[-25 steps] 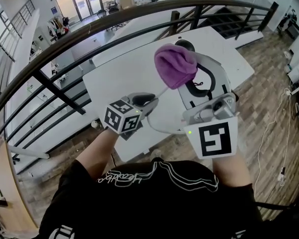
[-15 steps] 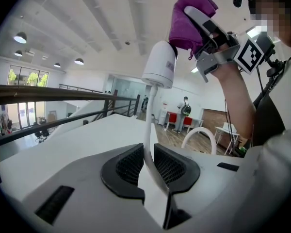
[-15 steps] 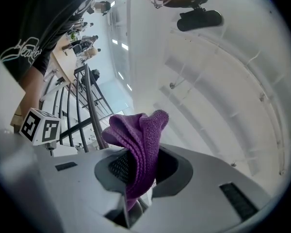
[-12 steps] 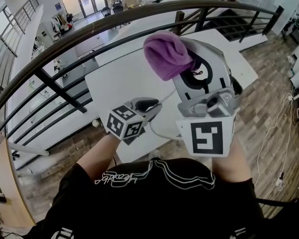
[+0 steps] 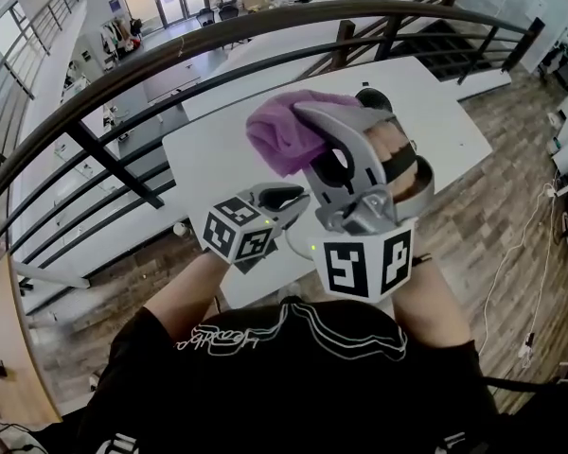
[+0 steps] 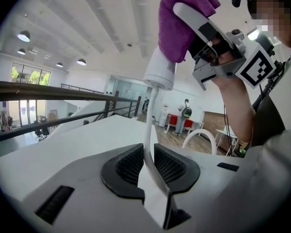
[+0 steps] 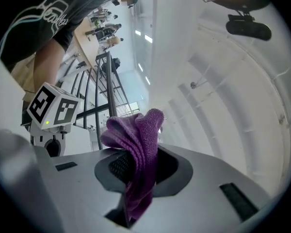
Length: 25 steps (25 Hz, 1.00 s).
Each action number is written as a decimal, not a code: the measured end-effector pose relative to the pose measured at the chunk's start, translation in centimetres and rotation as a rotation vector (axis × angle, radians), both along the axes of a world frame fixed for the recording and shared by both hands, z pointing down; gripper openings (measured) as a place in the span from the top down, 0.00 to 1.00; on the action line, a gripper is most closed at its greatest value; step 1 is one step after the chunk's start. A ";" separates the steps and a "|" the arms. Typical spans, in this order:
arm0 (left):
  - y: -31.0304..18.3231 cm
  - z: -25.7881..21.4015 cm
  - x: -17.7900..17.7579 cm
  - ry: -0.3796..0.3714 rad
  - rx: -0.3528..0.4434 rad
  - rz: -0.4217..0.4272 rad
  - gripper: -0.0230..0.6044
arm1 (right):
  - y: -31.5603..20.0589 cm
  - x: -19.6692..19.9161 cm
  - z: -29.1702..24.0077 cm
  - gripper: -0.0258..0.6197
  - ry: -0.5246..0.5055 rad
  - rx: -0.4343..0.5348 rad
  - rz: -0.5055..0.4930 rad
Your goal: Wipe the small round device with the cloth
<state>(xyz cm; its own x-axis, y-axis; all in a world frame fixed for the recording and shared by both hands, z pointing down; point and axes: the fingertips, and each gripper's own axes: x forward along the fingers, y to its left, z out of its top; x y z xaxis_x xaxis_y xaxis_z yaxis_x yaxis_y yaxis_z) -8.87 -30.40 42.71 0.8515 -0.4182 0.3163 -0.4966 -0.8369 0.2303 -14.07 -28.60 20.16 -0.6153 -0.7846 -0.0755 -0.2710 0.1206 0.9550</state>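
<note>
Above left fingers: round device on clamped stalk, cloth touching.

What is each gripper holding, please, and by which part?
The left gripper holds the small round device by its white cord; the right gripper pinches the purple cloth by a bunched fold.

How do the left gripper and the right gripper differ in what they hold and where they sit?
The left gripper is shut on the white cord of the small round device; the right gripper is shut on the purple cloth. The left gripper sits below the device; the right gripper is up beside it, cloth over its top. Both are shut.
</note>
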 end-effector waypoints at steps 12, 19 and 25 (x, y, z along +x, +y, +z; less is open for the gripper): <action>0.0 0.2 -0.2 0.036 -0.023 -0.020 0.85 | 0.9 0.4 5.4 0.87 -0.015 -0.157 -0.006; 0.2 0.2 -0.2 0.018 0.000 -0.030 0.85 | 1.0 2.1 7.4 0.87 -0.064 -0.279 -0.010; 0.1 0.3 -0.1 0.027 -0.020 -0.023 0.85 | 2.5 4.2 6.8 0.87 -0.094 -0.292 -0.002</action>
<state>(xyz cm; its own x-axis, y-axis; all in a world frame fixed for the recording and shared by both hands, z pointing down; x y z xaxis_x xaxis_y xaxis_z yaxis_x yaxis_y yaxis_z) -8.99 -30.33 43.01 0.8499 -0.4316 0.3021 -0.5092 -0.8202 0.2606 -9.84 -26.05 27.00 -0.6180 -0.7803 0.0957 -0.3564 0.3866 0.8506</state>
